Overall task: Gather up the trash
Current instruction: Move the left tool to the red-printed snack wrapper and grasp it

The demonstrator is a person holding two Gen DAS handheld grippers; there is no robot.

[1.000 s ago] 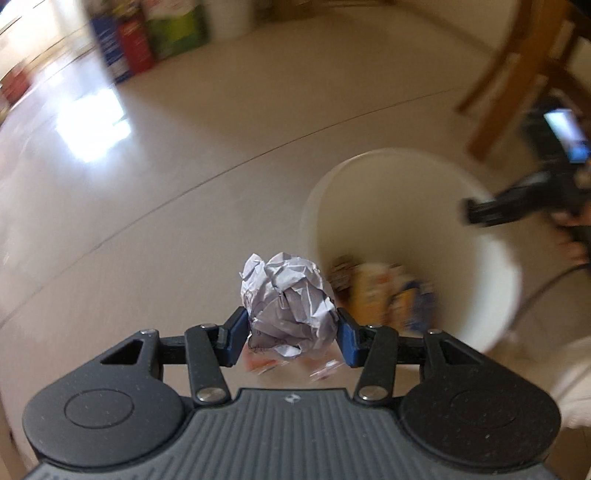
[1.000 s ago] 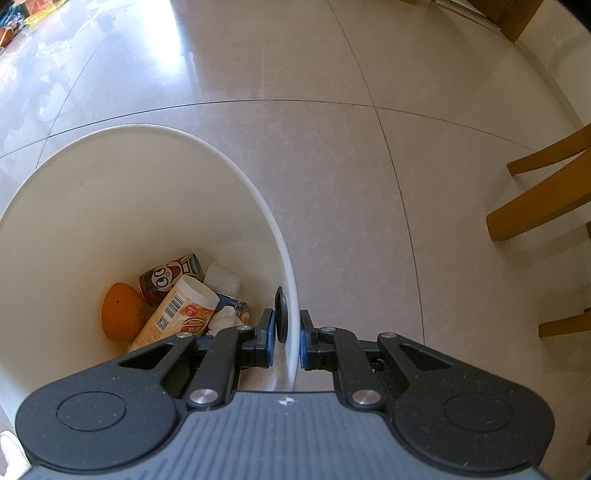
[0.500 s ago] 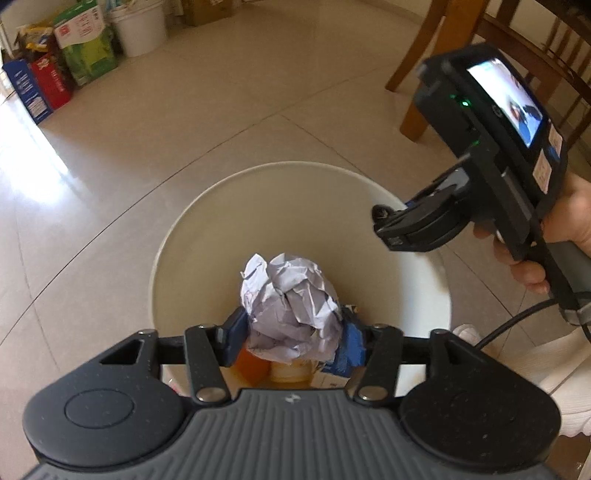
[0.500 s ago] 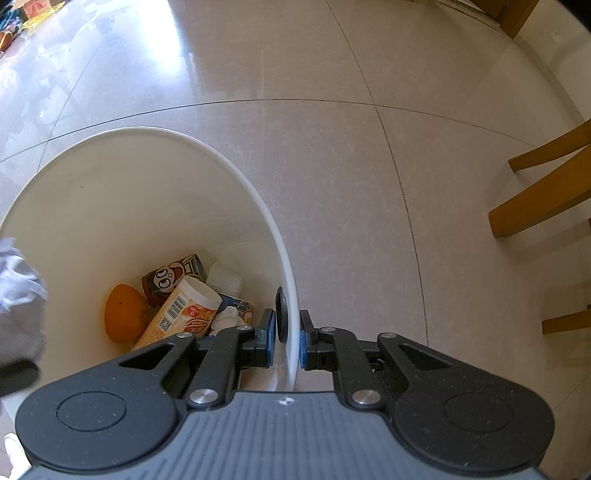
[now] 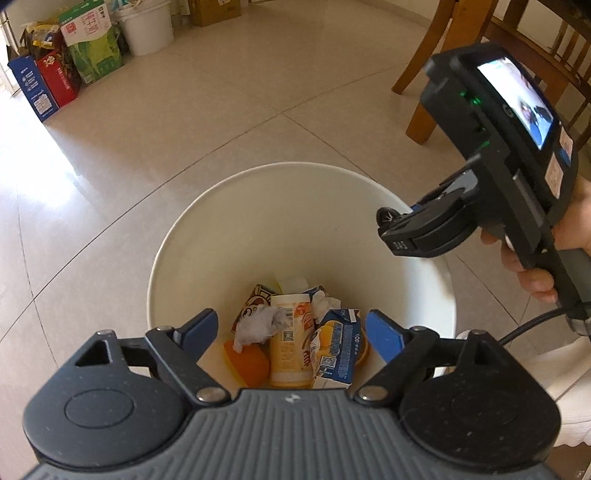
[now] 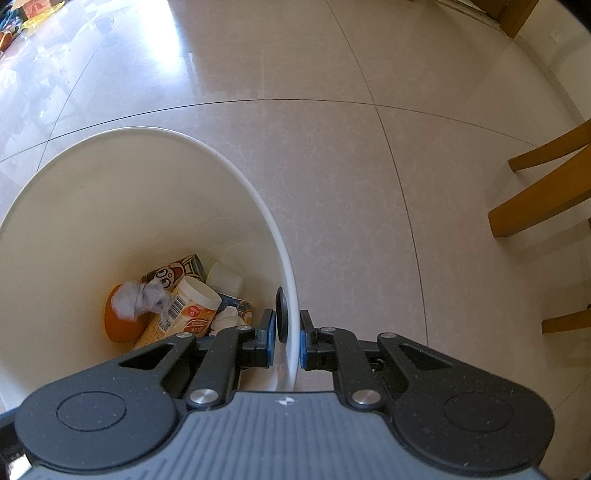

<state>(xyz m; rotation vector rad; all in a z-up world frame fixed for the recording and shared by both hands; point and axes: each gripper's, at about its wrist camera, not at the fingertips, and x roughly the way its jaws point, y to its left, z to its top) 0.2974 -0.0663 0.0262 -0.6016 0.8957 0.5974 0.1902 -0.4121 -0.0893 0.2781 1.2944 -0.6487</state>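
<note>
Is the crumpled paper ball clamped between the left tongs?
No. The left tongs stand open and empty, while the crumpled paper ball lies among the trash inside the white bin.

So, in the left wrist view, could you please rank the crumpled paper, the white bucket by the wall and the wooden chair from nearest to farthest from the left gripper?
1. Crumpled paper: in the bin, just beyond the left gripper, whose jaws have just been opening with nothing between them.
2. Wooden chair: upper right, past the bin.
3. White bucket: top left, by the wall.
</note>
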